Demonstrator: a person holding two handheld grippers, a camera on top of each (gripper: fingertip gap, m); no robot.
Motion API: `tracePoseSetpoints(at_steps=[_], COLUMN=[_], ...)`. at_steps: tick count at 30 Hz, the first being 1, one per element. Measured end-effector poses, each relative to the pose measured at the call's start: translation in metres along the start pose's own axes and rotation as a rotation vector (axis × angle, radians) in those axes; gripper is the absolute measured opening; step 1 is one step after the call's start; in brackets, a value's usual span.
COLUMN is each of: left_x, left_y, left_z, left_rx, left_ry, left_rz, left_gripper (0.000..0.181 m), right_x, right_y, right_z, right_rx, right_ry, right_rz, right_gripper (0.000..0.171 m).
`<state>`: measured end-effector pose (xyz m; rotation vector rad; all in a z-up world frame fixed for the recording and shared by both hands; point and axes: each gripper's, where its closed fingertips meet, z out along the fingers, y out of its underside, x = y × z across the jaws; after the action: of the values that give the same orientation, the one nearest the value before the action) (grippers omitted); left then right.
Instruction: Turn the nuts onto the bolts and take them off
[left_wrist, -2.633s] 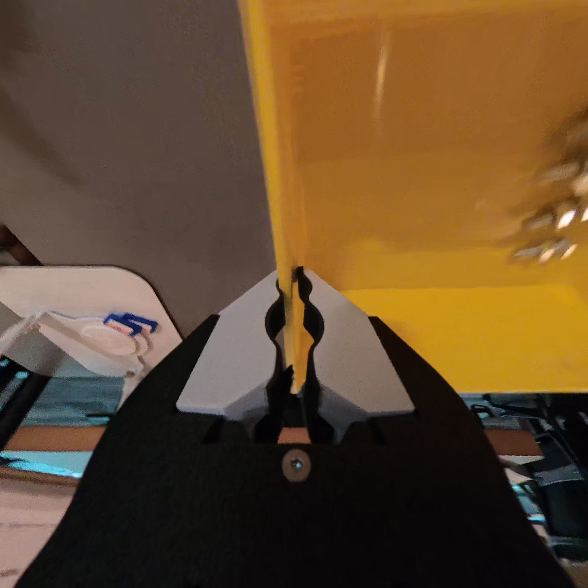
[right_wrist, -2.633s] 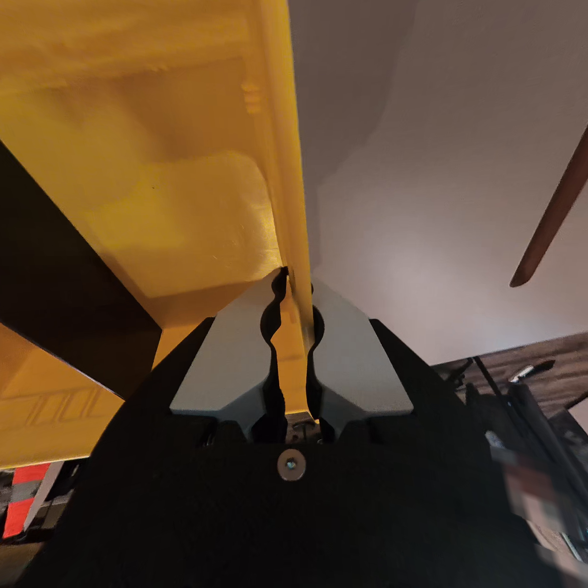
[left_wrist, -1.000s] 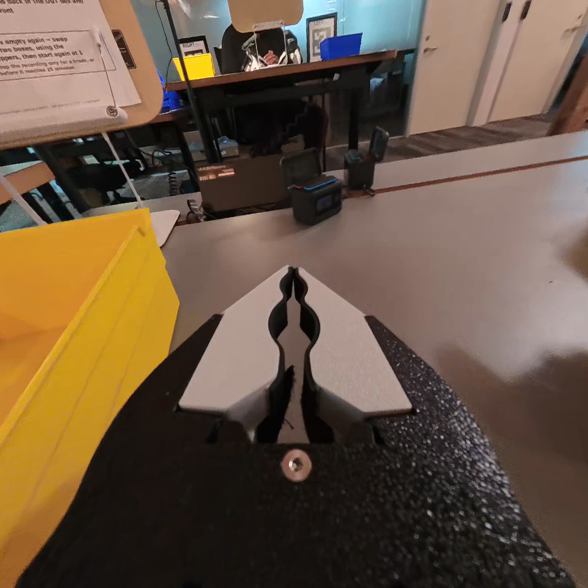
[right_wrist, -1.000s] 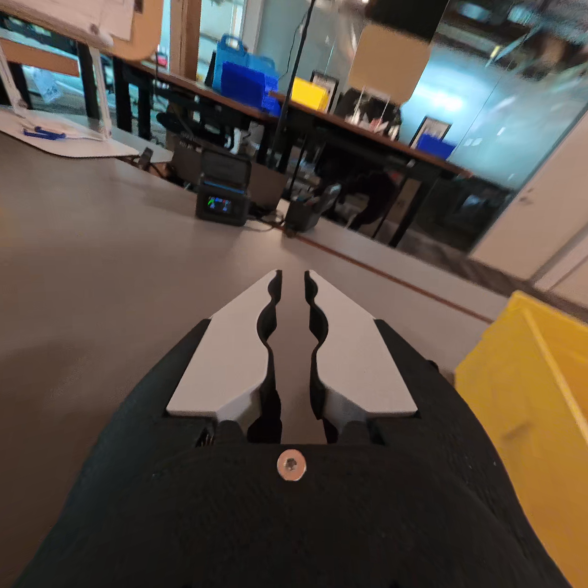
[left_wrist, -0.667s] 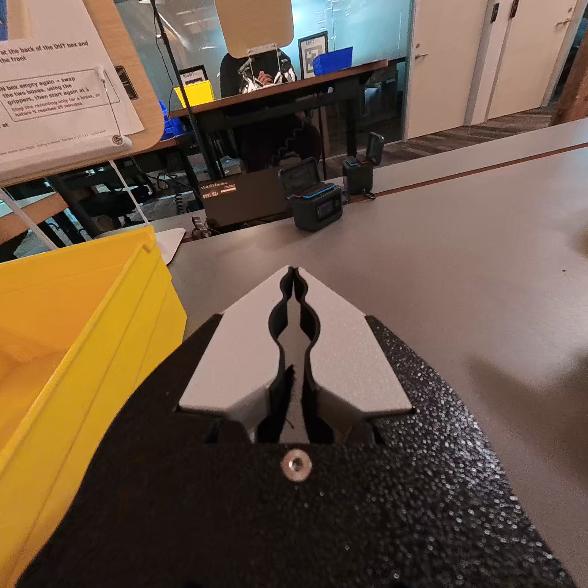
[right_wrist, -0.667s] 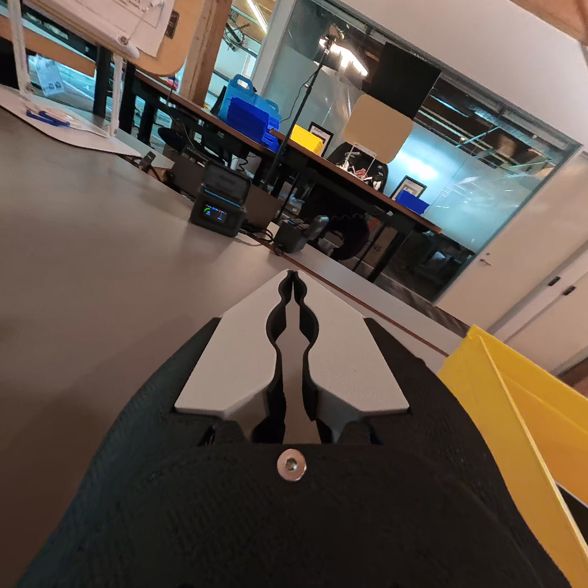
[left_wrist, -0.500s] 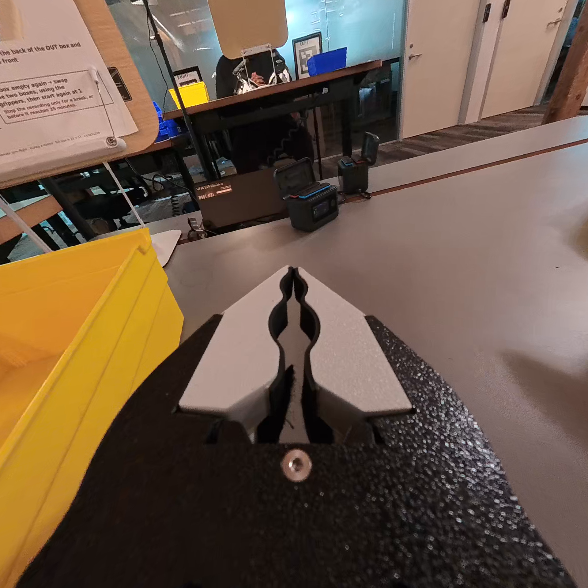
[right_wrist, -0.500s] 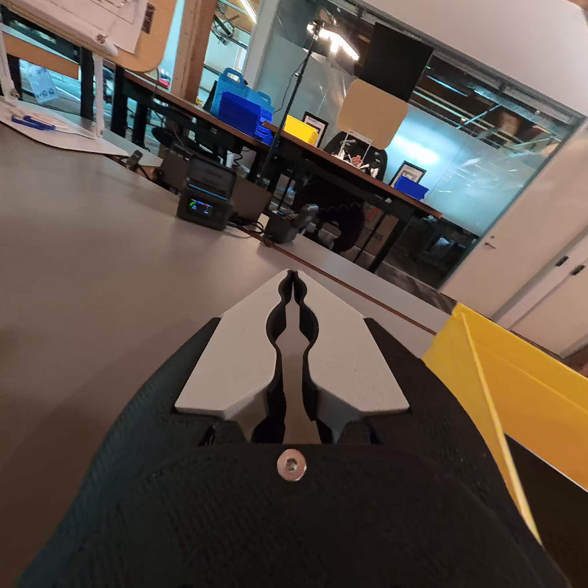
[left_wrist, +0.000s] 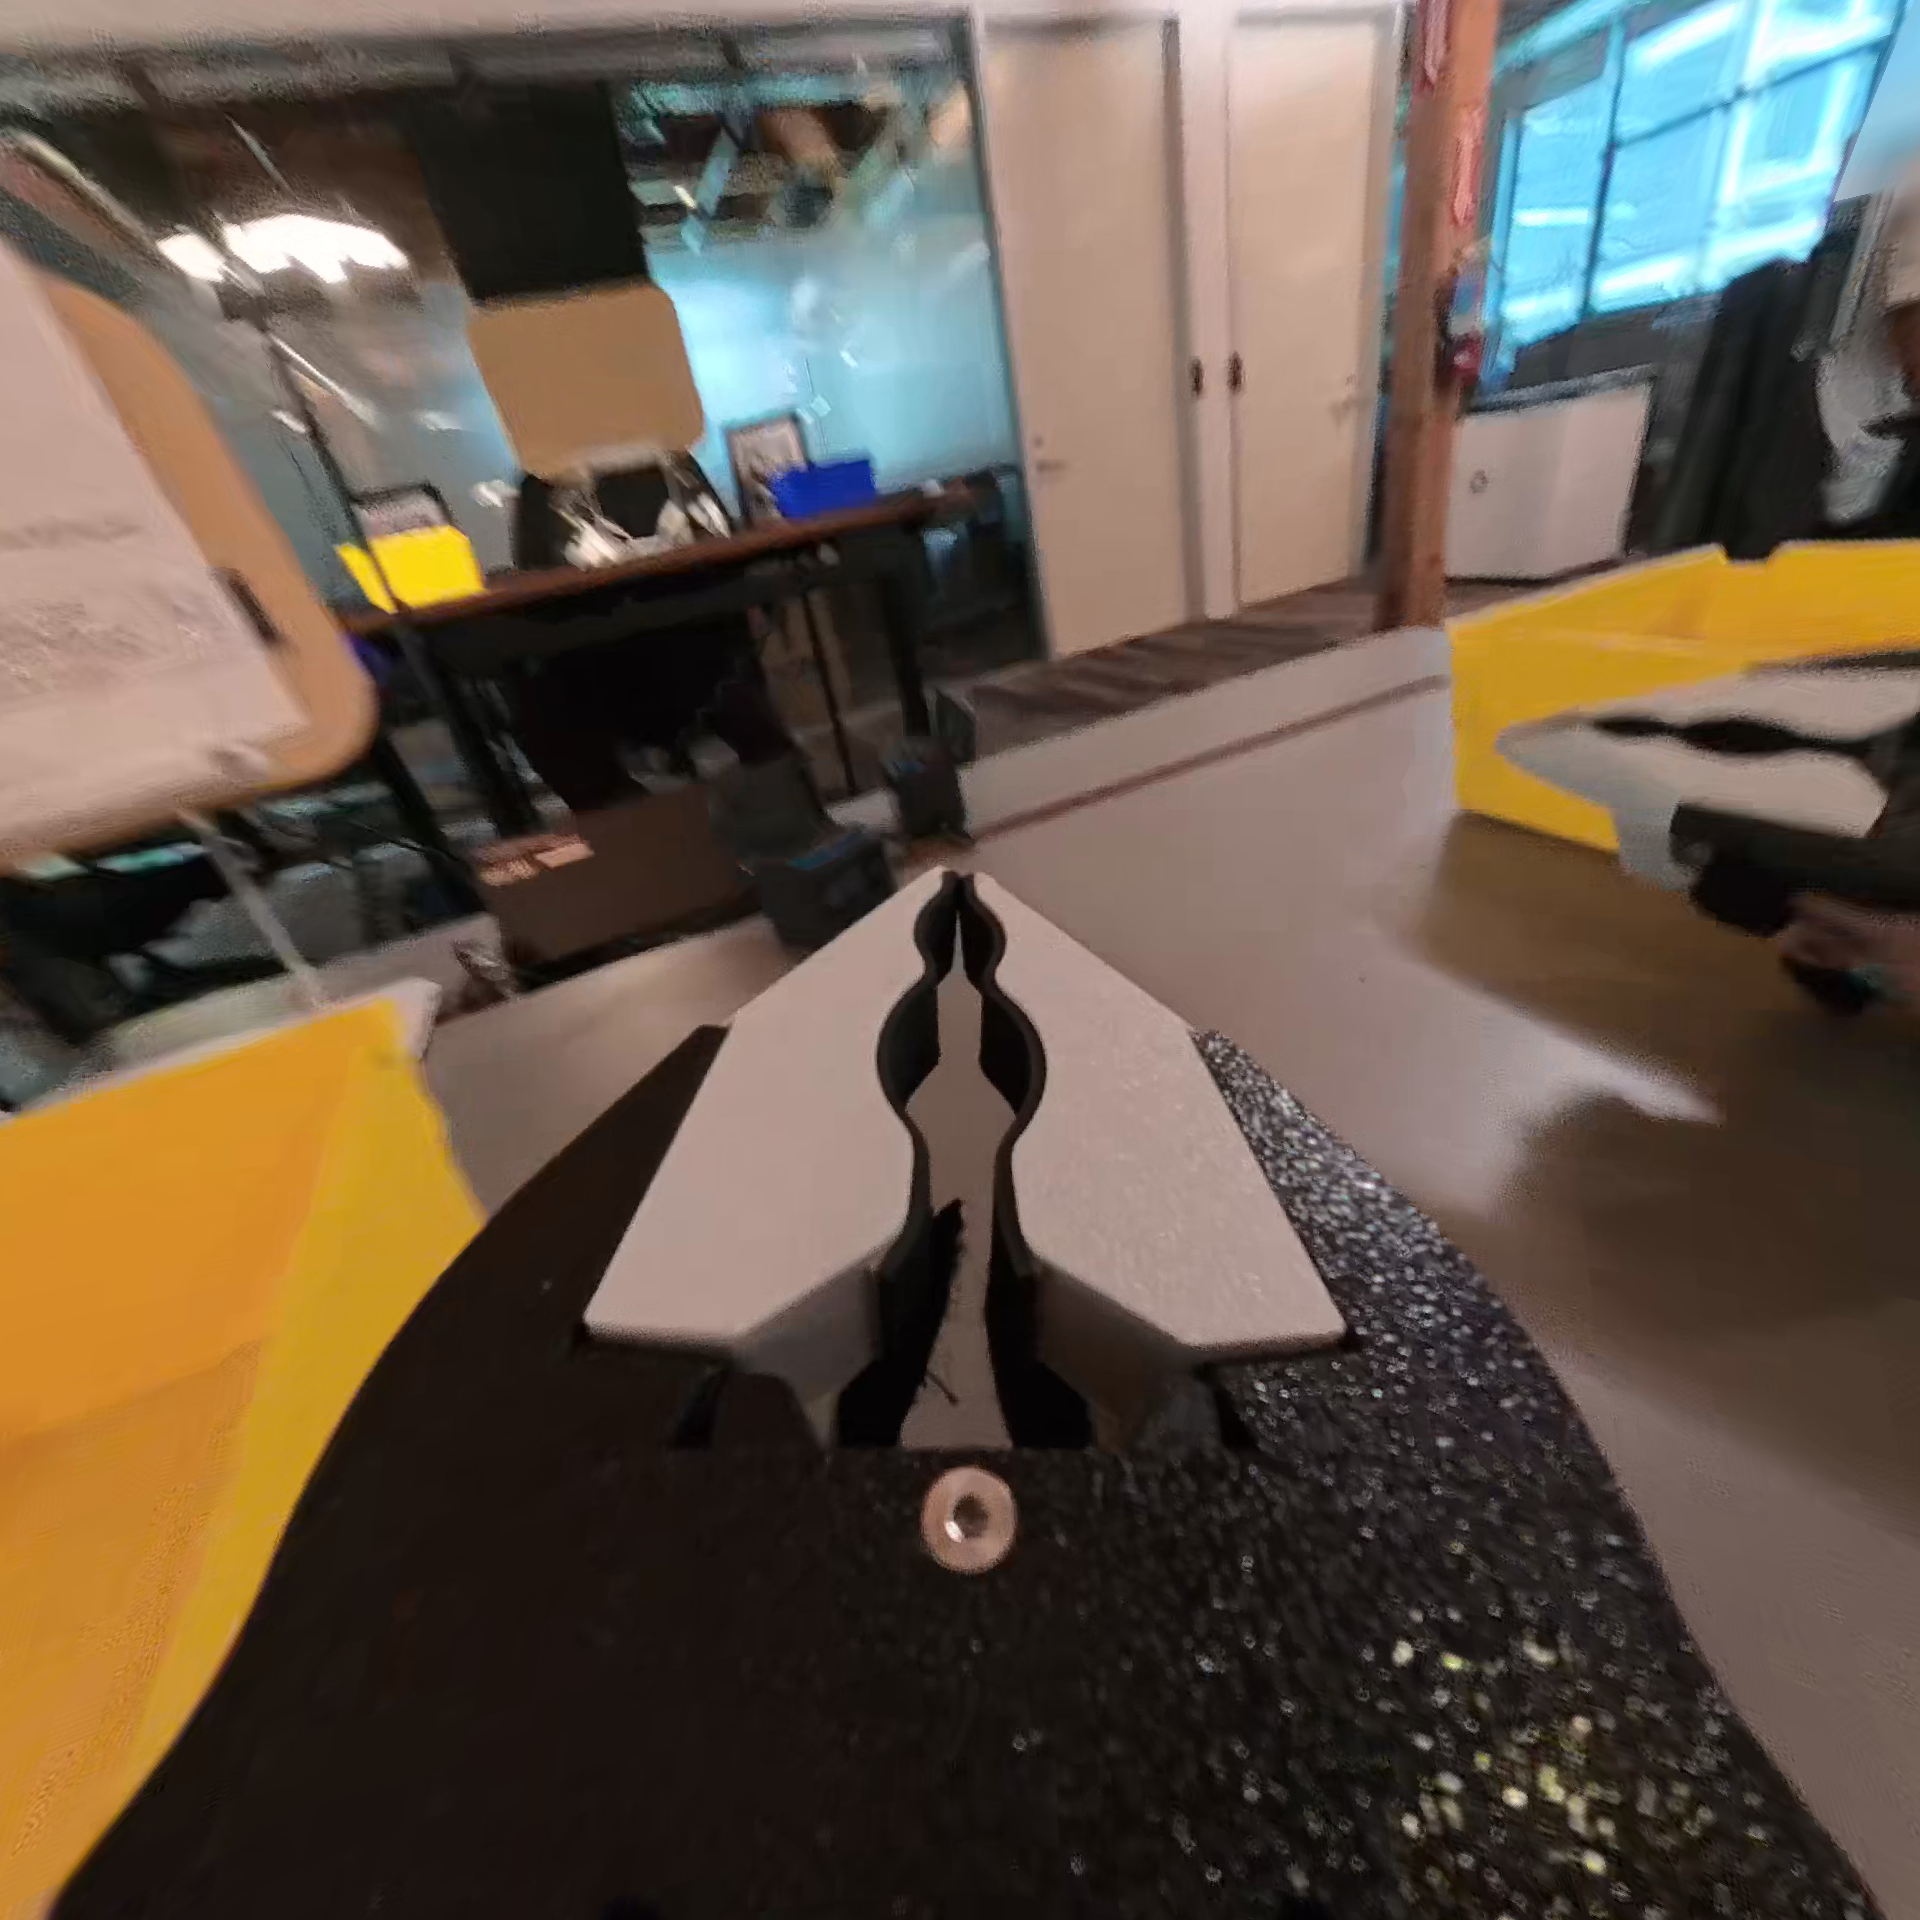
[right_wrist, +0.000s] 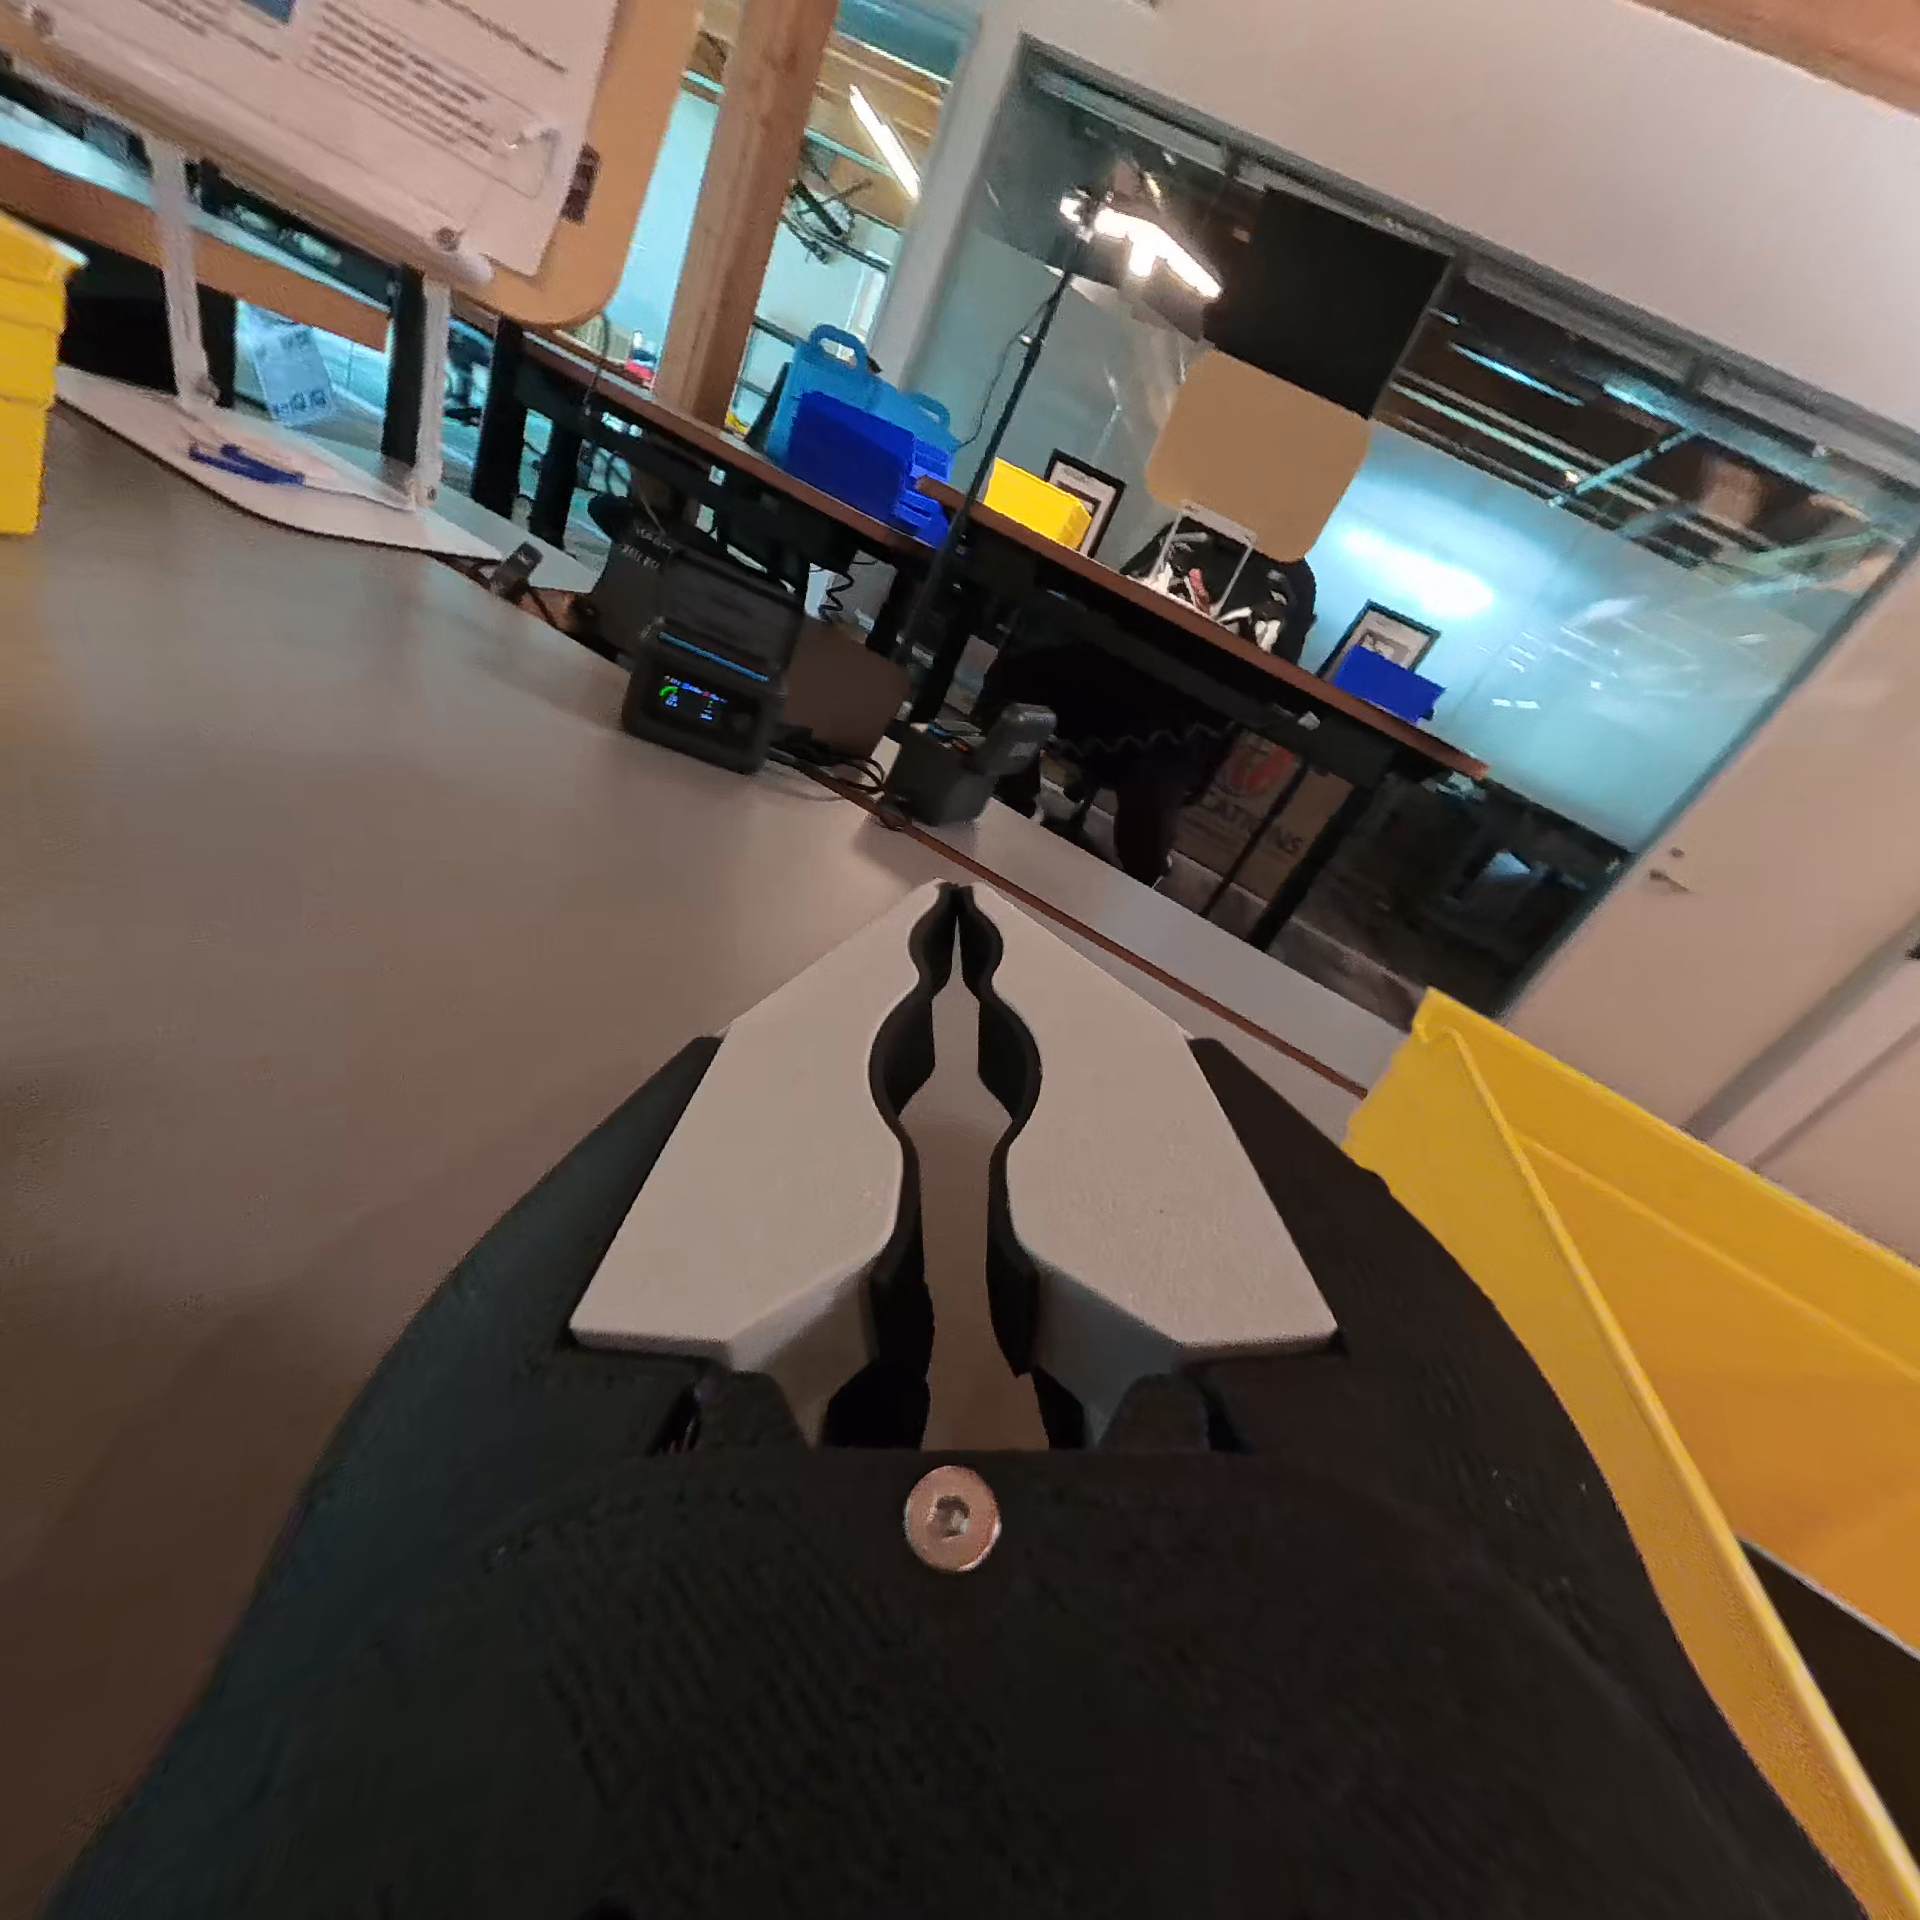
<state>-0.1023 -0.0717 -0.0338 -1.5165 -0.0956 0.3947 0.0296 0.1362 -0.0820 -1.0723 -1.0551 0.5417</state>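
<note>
Grey fingers, left: we see the left gripper (left_wrist: 956, 883) with its tips pressed together and nothing between them, held above the table (left_wrist: 1299, 852).
Grey fingers, right: the right gripper (right_wrist: 954, 891) shows the same, tips met and nothing held; in the left wrist view it (left_wrist: 1517, 740) juts in from the right edge, blurred and cut off.
Nuts and bolts: we cannot find them in either view, and neither gripper holds one.
Yellow bin, left side: we see the left bin (left_wrist: 208, 1247) just beside the left gripper, smeared by motion blur and cut off by the frame, its inside hard to make out.
Yellow bin, right side: the right bin (right_wrist: 1662, 1299) stands just beside the right gripper; only a wall and rim show, and the contents are hidden. In the left wrist view it (left_wrist: 1538, 675) sits behind the right gripper.
Mid table: a small dark device with a lit screen (right_wrist: 707, 696) and a second dark box (right_wrist: 956, 769) stand well apart from the bins near the far edge.
Upper left: a board with a printed sheet (right_wrist: 395, 114) on a stand, partly cut off.
Far room: another desk with blue bins (right_wrist: 862, 436); detail there is too blurred for us to tell.
</note>
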Motion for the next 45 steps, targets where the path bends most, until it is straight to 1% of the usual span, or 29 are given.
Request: tracePoseSetpoints(at_steps=[2, 4, 5, 6, 7, 9, 10, 11, 13, 15, 17, 18, 19, 20, 22, 24, 28, 32, 37, 40, 45], left_x=[-0.019, -0.048, -0.069, -0.09, -0.107, -0.145, -0.156, -0.162, -0.174, -0.19, -0.206, -0.213, -0.217, -0.217, -0.214, -0.21, -0.209, -0.211, -0.214, -0.216, -0.216], left_y=[-0.038, -0.064, -0.069, -0.066, -0.054, -0.017, 0.0, 0.014, 0.047, 0.087, 0.121, 0.133, 0.143, 0.15, 0.16, 0.167, 0.175, 0.179, 0.185, 0.188, 0.188], left_z=[-0.032, -0.058, -0.066, -0.072, -0.077, -0.095, -0.105, -0.114, -0.13, -0.153, -0.177, -0.187, -0.194, -0.196, -0.193, -0.186, -0.183, -0.178, -0.178, -0.18, -0.181], left_rx=[0.088, 0.117, 0.079, -0.005, -0.129, -0.447, -0.581, -0.695, -0.915, -1.187, -1.425, -1.514, -1.57, -1.595, -1.582, -1.557, -1.57, -1.582, -1.606, -1.63, -1.632], left_ry=[-0.067, -0.078, -0.085, -0.078, -0.038, -0.008, 0.027, 0.09, 0.209, 0.306, 0.389, 0.417, 0.448, 0.466, 0.503, 0.527, 0.564, 0.576, 0.593, 0.615, 0.615], left_rz=[0.056, 0.113, 0.123, 0.133, 0.152, 0.2, 0.23, 0.252, 0.302, 0.351, 0.418, 0.459, 0.471, 0.456, 0.408, 0.354, 0.29, 0.302, 0.335, 0.392, 0.417], left_gripper=[0.0, 0.019, 0.029, 0.04, 0.051, 0.073, 0.084, 0.079, 0.078, 0.078, 0.078, 0.078, 0.078, 0.077, 0.071, 0.067, 0.053, 0.049, 0.049, 0.038, 0.038], right_x=[-0.004, -0.007, -0.006, -0.006, -0.005, -0.005, -0.006, -0.007, -0.008, -0.008, -0.008, -0.008, -0.008, -0.009, -0.009, -0.01, -0.011, -0.012, -0.013, -0.013, -0.013], right_y=[-0.001, -0.002, -0.003, -0.004, -0.004, -0.004, -0.004, -0.004, -0.005, -0.005, -0.005, -0.005, -0.005, -0.005, -0.005, -0.005, -0.004, -0.004, -0.004, -0.003, -0.004], right_z=[0.001, 0.001, 0.001, 0.001, 0.001, 0.001, 0.001, 0.001, 0.001, 0.001, 0.001, 0.001, 0.001, 0.001, 0.001, 0.001, 0.001, 0.002, 0.003, 0.003, 0.003], right_rx=[0.003, 0.013, 0.021, 0.027, 0.028, 0.028, 0.03, 0.03, 0.032, 0.034, 0.034, 0.035, 0.035, 0.034, 0.032, 0.032, 0.03, 0.027, 0.024, 0.024, 0.024], right_ry=[-0.005, -0.023, -0.023, -0.022, -0.023, -0.023, -0.026, -0.031, -0.034, -0.035, -0.037, -0.038, -0.04, -0.042, -0.044, -0.048, -0.052, -0.058, -0.064, -0.065, -0.065], right_rz=[-0.039, -0.03, -0.021, -0.011, -0.002, 0.002, 0.0, -0.004, -0.009, -0.007, -0.004, -0.005, -0.007, -0.009, -0.014, -0.018, -0.023, -0.026, -0.032, -0.032, -0.03], right_gripper=[0.0, 0.0, 0.0, 0.0, 0.0, 0.0, 0.0, 0.0, 0.0, 0.0, 0.0, 0.0, 0.0, 0.0, 0.0, 0.0, 0.0, 0.0, 0.0, 0.0, 0.0])
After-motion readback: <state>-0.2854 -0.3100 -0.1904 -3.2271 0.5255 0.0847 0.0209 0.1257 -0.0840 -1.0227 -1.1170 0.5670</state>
